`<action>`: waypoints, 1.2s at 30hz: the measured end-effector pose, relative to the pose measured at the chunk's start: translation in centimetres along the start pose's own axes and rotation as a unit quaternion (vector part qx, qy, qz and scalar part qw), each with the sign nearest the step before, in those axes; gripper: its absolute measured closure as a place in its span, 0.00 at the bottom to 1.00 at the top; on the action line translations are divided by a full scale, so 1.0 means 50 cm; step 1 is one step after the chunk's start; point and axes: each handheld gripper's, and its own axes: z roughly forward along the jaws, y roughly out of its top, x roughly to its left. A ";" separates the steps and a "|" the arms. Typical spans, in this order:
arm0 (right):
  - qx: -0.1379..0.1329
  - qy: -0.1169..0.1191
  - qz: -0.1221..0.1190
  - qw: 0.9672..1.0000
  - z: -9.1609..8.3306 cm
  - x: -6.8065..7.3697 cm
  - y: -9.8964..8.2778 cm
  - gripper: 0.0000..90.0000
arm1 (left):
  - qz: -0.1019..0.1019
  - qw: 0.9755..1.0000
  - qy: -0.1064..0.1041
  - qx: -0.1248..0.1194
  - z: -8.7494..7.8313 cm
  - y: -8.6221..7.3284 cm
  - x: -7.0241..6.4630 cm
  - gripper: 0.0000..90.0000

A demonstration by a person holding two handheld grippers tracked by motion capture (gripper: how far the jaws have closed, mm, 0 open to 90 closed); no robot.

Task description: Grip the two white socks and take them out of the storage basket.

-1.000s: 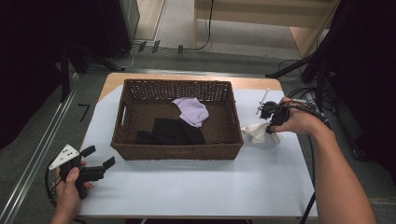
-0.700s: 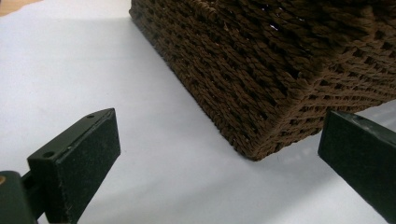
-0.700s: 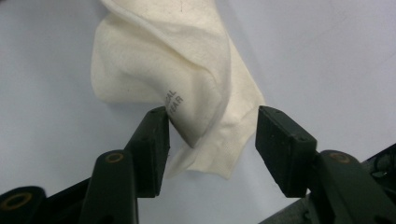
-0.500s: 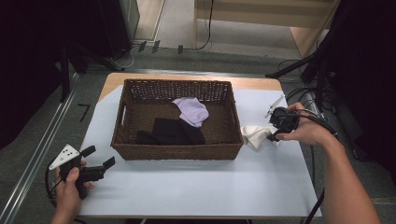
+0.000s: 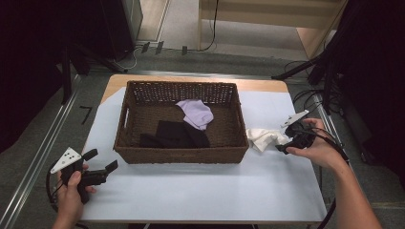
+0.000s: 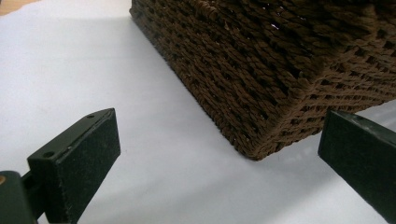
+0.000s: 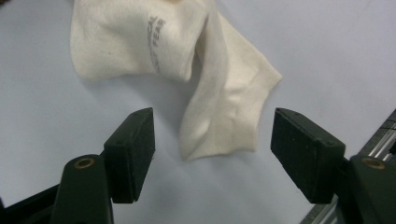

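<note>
Table (image 5: 200, 191) w/ its pale cover is the big flat stage; the wicker basket (image 5: 181, 155) sits mid-table w/ a lilac cloth (image 5: 196, 113) and a black cloth (image 5: 174, 133) already inside. The white sock (image 5: 262, 138) lies crumpled on the cover just right of the basket, touching or nearly touching its wall, can't tell which.

My right gripper (image 5: 282, 145) is low beside the sock. Its jaws have just been opening and now stand spread, w/ the sock's loose end (image 7: 224, 121) between them, pads not pressing on it. My left gripper (image 5: 100, 164) idles near the basket's front-left corner (image 6: 254, 149), jaws spread wide, nothing between.

Risks, as I judge them:
- Biggest: I close too high and pinch one thin fold only, so the sock slips out mid-lift and drops on the table.
- Closing too low, pads may nip the cover along w/ the sock and drag it, shifting the basket.
- Sock tail could snag the wicker rim on the way over.
- Smallest: cable from the right gripper brushing the sock.
</note>
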 end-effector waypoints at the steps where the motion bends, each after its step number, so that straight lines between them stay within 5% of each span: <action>1: -0.005 -0.001 0.004 1.000 0.001 0.002 -0.005 0.33 | -0.001 1.000 0.000 0.001 0.000 0.000 0.000 0.00; 5: -0.033 -0.007 0.040 0.999 0.003 0.006 -0.037 0.33 | -0.001 1.000 0.000 0.001 0.000 0.000 0.000 0.00; 9: -0.068 -0.006 0.089 0.994 0.003 0.010 -0.066 0.33 | -0.001 1.000 0.000 0.001 0.000 0.000 0.000 0.00; 19: -0.121 -0.015 0.133 0.984 0.012 0.040 -0.123 0.32 | -0.001 1.000 0.001 0.001 0.000 0.000 0.000 0.00; 20: -0.141 -0.015 0.146 0.979 0.013 0.049 -0.137 0.31 | -0.002 1.000 0.002 0.000 0.000 0.000 0.000 0.00; 22: -0.147 -0.011 0.152 0.977 0.014 0.052 -0.144 0.31 | -0.002 1.000 0.001 0.000 0.000 0.000 0.000 0.00; 26: -0.189 -0.012 0.189 0.964 0.019 0.063 -0.176 0.31 | -0.002 1.000 0.002 0.000 0.000 0.000 0.000 0.00; 27: -0.189 -0.012 0.189 0.964 0.019 0.063 -0.176 0.31 | -0.002 1.000 0.002 0.000 0.000 0.000 0.000 0.00; 28: -0.212 -0.003 0.210 0.954 0.020 0.068 -0.193 0.32 | -0.002 1.000 0.002 -0.001 0.000 0.000 0.000 0.00; 33: -0.237 -0.013 0.233 0.943 0.016 0.086 -0.220 0.31 | -0.001 1.000 0.001 -0.002 -0.001 0.000 0.000 0.00; 36: -0.261 -0.013 0.253 0.931 0.002 0.097 -0.236 0.31 | 0.001 1.000 0.000 -0.002 -0.001 0.000 0.000 0.00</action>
